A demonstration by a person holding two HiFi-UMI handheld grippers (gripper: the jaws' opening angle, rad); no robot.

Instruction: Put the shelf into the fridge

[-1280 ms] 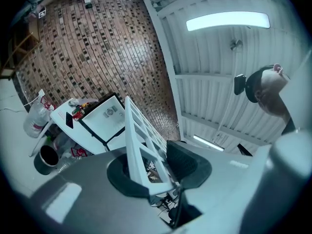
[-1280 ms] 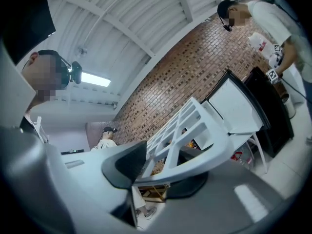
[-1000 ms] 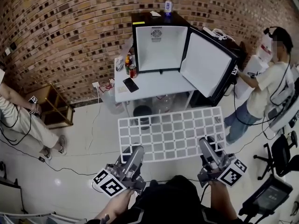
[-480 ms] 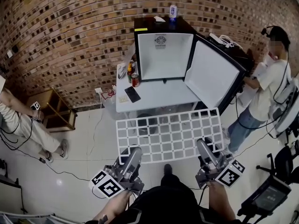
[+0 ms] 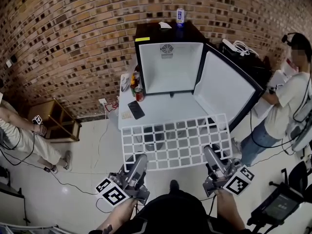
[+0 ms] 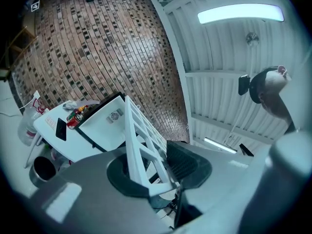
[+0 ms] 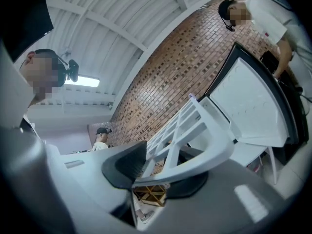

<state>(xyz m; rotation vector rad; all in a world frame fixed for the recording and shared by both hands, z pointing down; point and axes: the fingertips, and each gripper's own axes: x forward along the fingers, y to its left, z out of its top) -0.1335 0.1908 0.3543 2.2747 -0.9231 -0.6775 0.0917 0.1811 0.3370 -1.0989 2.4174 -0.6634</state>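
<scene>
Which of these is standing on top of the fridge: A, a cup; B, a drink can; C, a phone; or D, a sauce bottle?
B: a drink can stands upright on the black top of the open fridge, while the phone lies lower down on the white table.

The shelf point(image 5: 176, 141) is a flat white grid of square openings. I hold it roughly level in the air, its near edge pinched in my left claw point(image 5: 141, 159) and my right claw point(image 5: 211, 152). Beyond its far edge the fridge point(image 5: 168, 67), black outside and white inside, stands on the white worktop point(image 5: 165, 112), its door point(image 5: 226, 94) swung wide open.
</scene>
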